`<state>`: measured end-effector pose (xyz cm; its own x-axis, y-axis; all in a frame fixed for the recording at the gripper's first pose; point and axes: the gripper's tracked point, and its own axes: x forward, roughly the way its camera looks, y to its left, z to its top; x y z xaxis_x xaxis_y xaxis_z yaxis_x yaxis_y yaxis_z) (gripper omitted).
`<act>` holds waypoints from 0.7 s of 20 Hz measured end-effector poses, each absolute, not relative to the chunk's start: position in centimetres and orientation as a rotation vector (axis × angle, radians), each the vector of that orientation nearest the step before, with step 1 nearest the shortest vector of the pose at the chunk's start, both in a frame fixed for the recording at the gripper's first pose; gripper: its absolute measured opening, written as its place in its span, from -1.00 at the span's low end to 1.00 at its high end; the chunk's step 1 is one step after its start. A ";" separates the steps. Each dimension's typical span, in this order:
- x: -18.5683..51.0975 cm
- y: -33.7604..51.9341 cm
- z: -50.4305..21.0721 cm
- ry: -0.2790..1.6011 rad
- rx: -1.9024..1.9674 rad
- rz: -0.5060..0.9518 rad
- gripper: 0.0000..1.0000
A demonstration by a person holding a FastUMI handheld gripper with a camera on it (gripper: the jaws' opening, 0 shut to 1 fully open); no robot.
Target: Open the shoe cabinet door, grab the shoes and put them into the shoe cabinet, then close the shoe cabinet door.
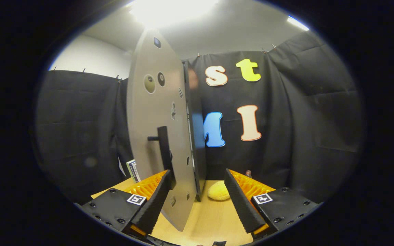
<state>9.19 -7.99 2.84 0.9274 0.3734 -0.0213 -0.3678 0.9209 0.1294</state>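
1. Spread wide apart, the gripper (197,201) holds nothing; its two ribbed fingers (154,203) stand on either side of the lower edge of the door, and neither one presses on it.
2. Between the fingers, closer to the left one, hangs the grey flat cabinet door (157,130), seen nearly edge-on and swung open toward the camera. Its lower corner reaches down between the fingers.
3. A dark straight bar handle (164,150) stands off the door's face on a short peg, upright, just above and beside the tip of the left finger; whether they touch cannot be told.
4. Under the fingers and door lies a light wooden table top (207,218).
5. Just beyond the fingers, right of the door's edge, a pale yellow soft shoe (218,191) rests on the wood, close to the right finger's far end and outside the cabinet.
6. Behind the door's edge rises the dark narrow side of the shoe cabinet (197,136).
7. Farther left, past the door, a small white box (133,169) stands near the table's far edge.
8. Black cloth walls (303,119) close the booth at the back, with a white ceiling (224,30) and a bright lamp above.
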 end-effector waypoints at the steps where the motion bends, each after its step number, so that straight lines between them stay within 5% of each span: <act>1: 10.1 -8.3 2.6 0.050 0.131 0.368 0.96; 14: 16.7 -4.6 3.3 0.112 0.153 0.343 0.90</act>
